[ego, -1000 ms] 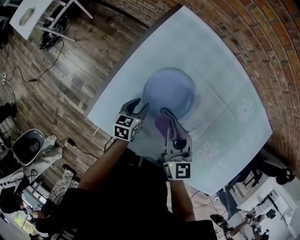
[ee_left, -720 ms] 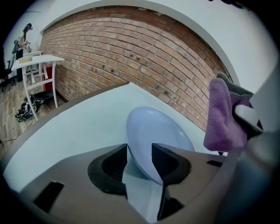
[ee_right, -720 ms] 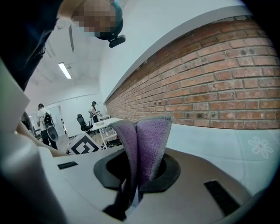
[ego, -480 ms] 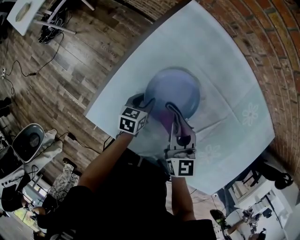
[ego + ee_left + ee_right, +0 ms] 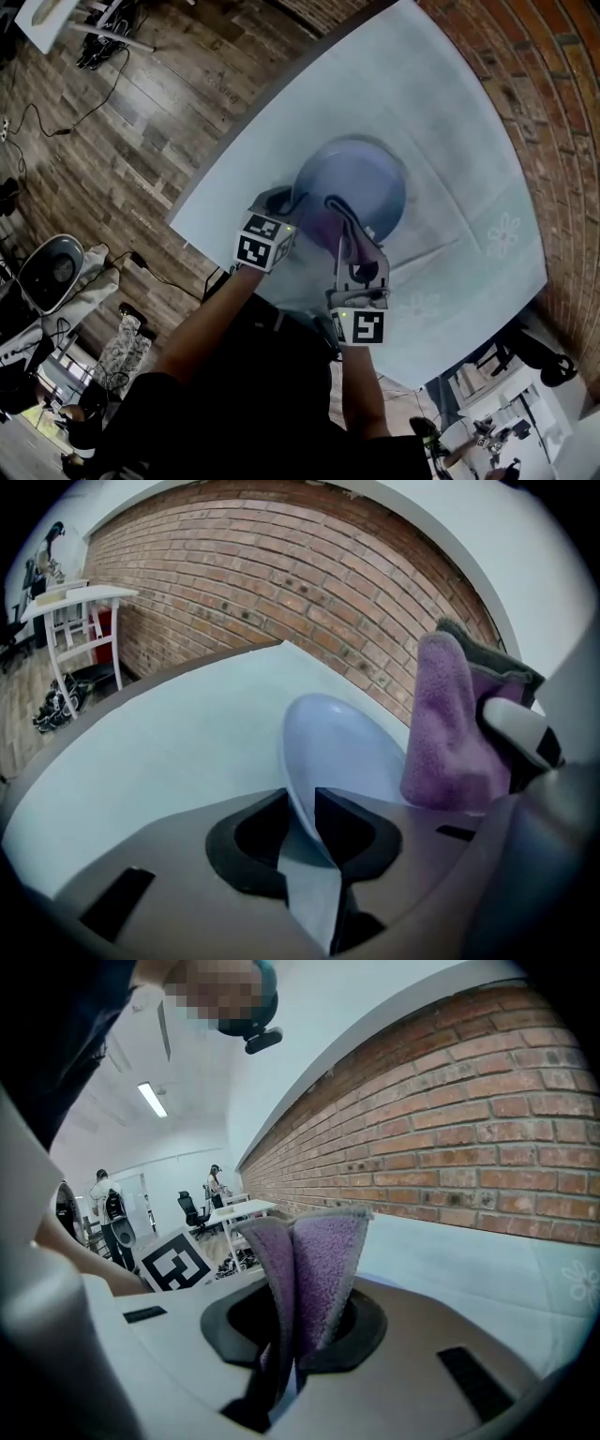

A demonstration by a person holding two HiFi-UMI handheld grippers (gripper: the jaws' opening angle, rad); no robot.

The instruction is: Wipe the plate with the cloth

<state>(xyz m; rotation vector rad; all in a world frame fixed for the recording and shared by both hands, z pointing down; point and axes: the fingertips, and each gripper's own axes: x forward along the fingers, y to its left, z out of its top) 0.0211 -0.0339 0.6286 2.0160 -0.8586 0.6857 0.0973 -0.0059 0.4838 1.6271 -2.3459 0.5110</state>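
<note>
A pale blue plate (image 5: 366, 178) lies on the light tablecloth (image 5: 441, 103). My left gripper (image 5: 287, 202) is at the plate's near left edge. In the left gripper view its jaws have just been closing, and the plate (image 5: 339, 752) has its rim pinched between the dark pads of my left gripper (image 5: 312, 819). My right gripper (image 5: 334, 212) is shut on a folded purple cloth (image 5: 322, 230), which hangs over the plate's near edge. The cloth (image 5: 311, 1255) stands up between the jaws of my right gripper (image 5: 298, 1324). The cloth (image 5: 450, 733) also shows just right of the plate.
The table (image 5: 281, 94) stands against a brick wall (image 5: 553, 122), with wooden floor (image 5: 112, 141) to the left. A white side table (image 5: 70, 602) and cables are further off. My left gripper's marker cube (image 5: 178, 1262) sits close beside the right gripper.
Both grippers have sunk toward the plate. The left jaws, open a second ago, now close on the plate's rim. The cloth has moved from before the plate onto its near edge.
</note>
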